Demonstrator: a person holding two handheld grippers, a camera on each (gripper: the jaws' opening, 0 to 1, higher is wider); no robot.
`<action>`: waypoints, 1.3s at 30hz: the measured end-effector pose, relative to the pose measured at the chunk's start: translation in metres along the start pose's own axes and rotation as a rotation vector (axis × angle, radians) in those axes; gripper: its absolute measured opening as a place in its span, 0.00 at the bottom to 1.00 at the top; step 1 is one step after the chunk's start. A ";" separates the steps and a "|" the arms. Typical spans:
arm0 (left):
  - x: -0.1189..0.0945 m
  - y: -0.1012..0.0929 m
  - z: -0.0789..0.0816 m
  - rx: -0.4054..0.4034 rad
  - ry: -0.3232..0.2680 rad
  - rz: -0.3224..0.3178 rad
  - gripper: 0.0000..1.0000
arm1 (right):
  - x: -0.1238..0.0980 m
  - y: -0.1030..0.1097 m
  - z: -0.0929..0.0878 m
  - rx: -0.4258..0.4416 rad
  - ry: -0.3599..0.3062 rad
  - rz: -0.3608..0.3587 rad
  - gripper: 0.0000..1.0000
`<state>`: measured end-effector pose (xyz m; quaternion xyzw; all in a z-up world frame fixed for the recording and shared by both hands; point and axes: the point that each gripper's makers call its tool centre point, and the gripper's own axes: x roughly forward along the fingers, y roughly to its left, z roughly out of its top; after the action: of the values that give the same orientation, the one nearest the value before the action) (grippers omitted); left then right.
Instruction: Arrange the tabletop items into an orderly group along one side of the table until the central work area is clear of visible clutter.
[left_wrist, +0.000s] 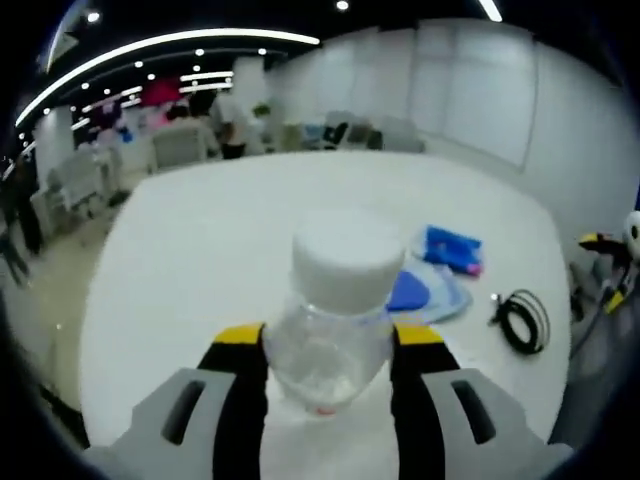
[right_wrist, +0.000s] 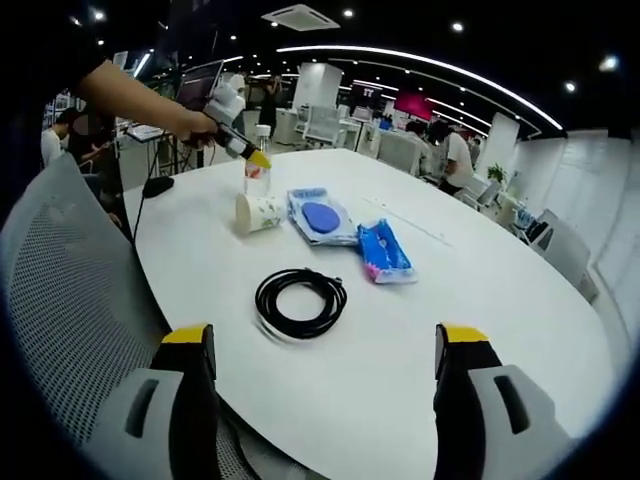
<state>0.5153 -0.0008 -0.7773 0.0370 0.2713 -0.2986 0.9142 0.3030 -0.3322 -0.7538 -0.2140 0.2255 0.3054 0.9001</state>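
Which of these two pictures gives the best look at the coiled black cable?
The right gripper view: the black cable lies whole and close on the white table, its loops plain. In the left gripper view it is small and blurred near the table's edge.

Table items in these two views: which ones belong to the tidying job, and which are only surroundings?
Part of the job:
- clear bottle, held in the left gripper
- paper cup, lying on its side
- black coiled cable
- blue packet
- clear pouch with blue disc
- right gripper, open

Just surroundings:
- mesh chair
- white table
- people and desks behind
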 end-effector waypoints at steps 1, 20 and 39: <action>0.000 -0.001 0.000 0.024 0.008 -0.017 0.44 | 0.000 0.000 0.000 0.001 0.000 0.001 0.90; 0.001 -0.002 -0.005 0.130 0.123 -0.179 0.44 | 0.001 -0.001 -0.001 0.005 0.008 -0.006 0.89; 0.000 0.005 -0.001 0.178 0.092 -0.121 0.47 | 0.002 0.001 0.000 0.011 0.004 -0.003 0.89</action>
<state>0.5176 0.0040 -0.7785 0.1155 0.2873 -0.3740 0.8742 0.3037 -0.3311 -0.7548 -0.2101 0.2286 0.3025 0.9012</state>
